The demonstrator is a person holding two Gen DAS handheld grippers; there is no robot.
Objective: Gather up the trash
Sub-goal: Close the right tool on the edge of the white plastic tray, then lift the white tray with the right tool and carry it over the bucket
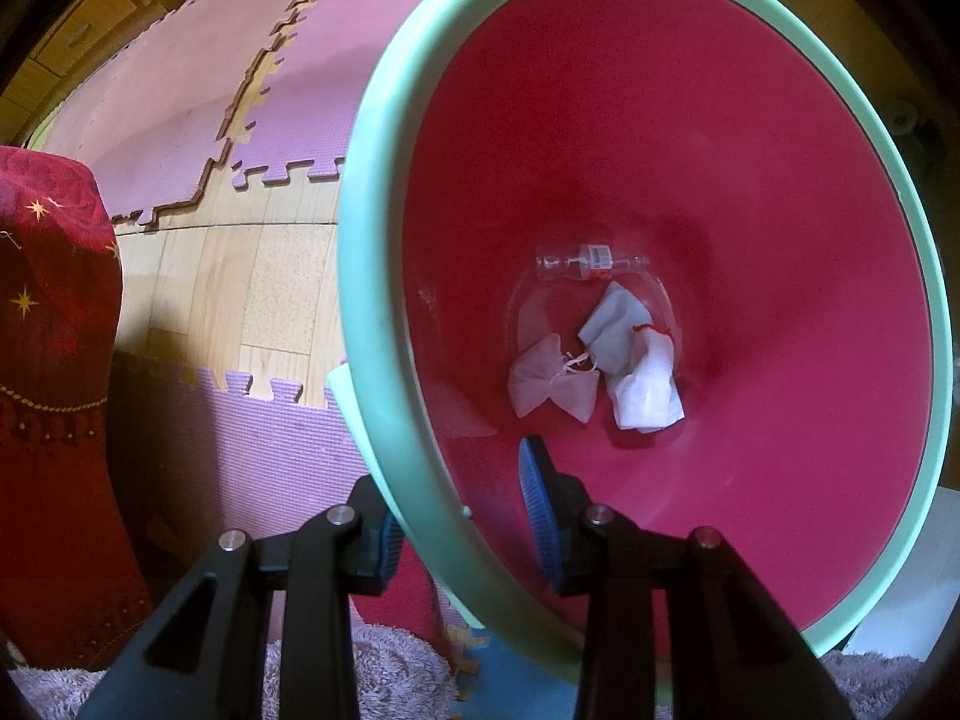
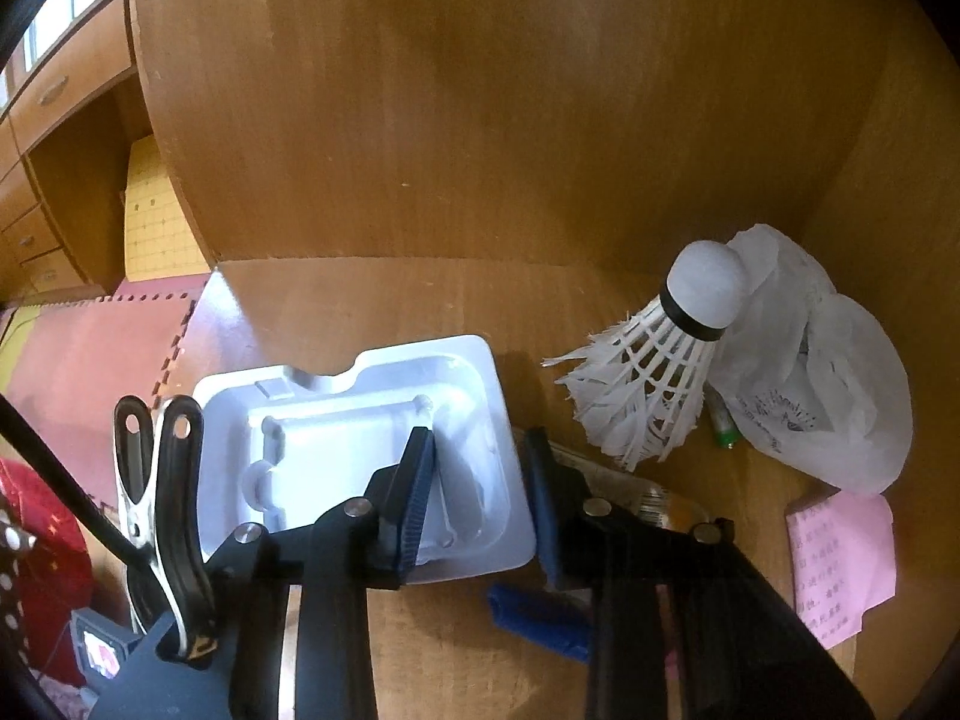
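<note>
The wide mouth of the red plastic bin with the mint-green rim [image 1: 420,138] fills the right of the left wrist view; only a clear small bottle [image 1: 576,267] and crumpled white tissues [image 1: 630,366] lie deep at its bottom. In the right wrist view, the brown wooden shelf [image 2: 390,300] is walled by a wooden panel [image 2: 480,90] across the top. A white moulded plastic tray [image 2: 336,420] fills the centre, and a white feather shuttlecock [image 2: 648,372] and white crumpled plastic bag [image 2: 840,390] crowd the right.
</note>
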